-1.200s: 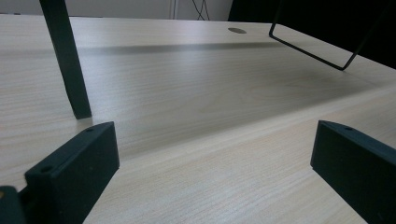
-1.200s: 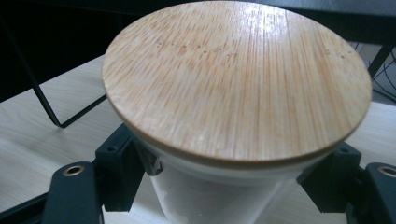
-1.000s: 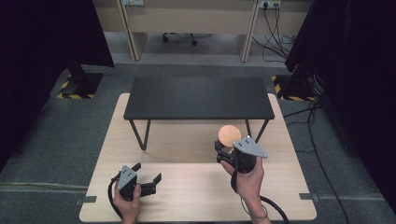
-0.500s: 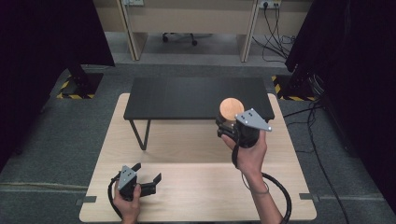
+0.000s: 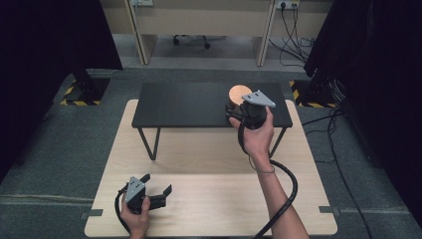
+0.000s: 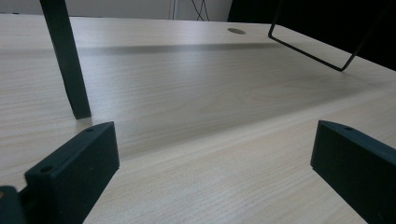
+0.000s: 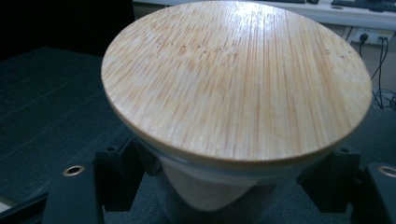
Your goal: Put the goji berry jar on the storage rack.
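A light wooden table (image 5: 209, 199) carries a low black bench (image 5: 189, 104) that stands along its far edge on thin black legs. One flat leg (image 6: 65, 60) and a bent wire leg (image 6: 313, 51) of the bench appear in the left gripper view, resting on the pale tabletop (image 6: 201, 121).

The right gripper (image 5: 238, 112), held in the person's right hand (image 5: 259, 134), sits over the right end of the bench top, with a grey three-cornered plate (image 5: 258, 98) on its upper side and a black cable (image 5: 283, 194) trailing back toward the near right corner of the table. Its jaws are closed against the sides of a jar (image 7: 210, 186) with a round bamboo lid (image 7: 233, 79); the lid (image 5: 240, 92) shows as an orange-tan disc near the bench's far right edge. Whether the jar's base touches the bench cannot be told.

The left gripper (image 5: 157, 191), held in the left hand (image 5: 135, 219), lies low near the table's near left corner. Its jaws are spread wide apart with bare tabletop between them.
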`<state>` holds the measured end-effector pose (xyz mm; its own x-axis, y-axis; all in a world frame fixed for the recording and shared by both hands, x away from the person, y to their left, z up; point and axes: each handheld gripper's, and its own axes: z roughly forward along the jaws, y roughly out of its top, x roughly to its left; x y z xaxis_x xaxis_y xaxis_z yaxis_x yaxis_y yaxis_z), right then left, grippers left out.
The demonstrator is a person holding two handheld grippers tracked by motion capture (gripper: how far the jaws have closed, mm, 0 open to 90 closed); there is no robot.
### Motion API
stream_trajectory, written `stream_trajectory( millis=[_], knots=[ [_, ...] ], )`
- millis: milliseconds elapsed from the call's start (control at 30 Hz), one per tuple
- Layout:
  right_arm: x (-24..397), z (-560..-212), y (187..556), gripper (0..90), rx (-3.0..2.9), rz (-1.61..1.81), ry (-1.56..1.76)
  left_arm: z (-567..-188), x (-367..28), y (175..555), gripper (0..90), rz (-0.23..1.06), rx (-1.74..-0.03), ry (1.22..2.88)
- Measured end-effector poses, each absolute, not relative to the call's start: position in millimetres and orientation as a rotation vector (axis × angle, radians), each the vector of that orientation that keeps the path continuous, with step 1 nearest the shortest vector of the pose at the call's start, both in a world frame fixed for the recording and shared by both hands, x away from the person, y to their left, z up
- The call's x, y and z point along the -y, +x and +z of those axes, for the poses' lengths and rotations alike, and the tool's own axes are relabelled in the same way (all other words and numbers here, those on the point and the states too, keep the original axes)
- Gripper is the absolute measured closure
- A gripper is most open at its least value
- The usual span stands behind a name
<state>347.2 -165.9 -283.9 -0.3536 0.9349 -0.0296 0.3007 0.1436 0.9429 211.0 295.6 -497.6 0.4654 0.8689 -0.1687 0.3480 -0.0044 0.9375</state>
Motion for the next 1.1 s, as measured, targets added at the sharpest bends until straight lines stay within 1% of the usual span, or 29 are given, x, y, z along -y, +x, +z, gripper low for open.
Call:
stream_trajectory(
  millis=[433, 1100],
  knots=[
    [164.6, -292.3, 365.9, 26.1, -1.777, 1.229, 1.204, -497.5, -295.2, 210.8, 0.3, 0.579, -1.089, 1.584],
    [165.6, -300.0, 365.3, 26.1, -1.754, 1.252, 1.186, -497.6, -295.1, 210.7, 0.3, 0.580, -1.088, 1.585]
  ],
)
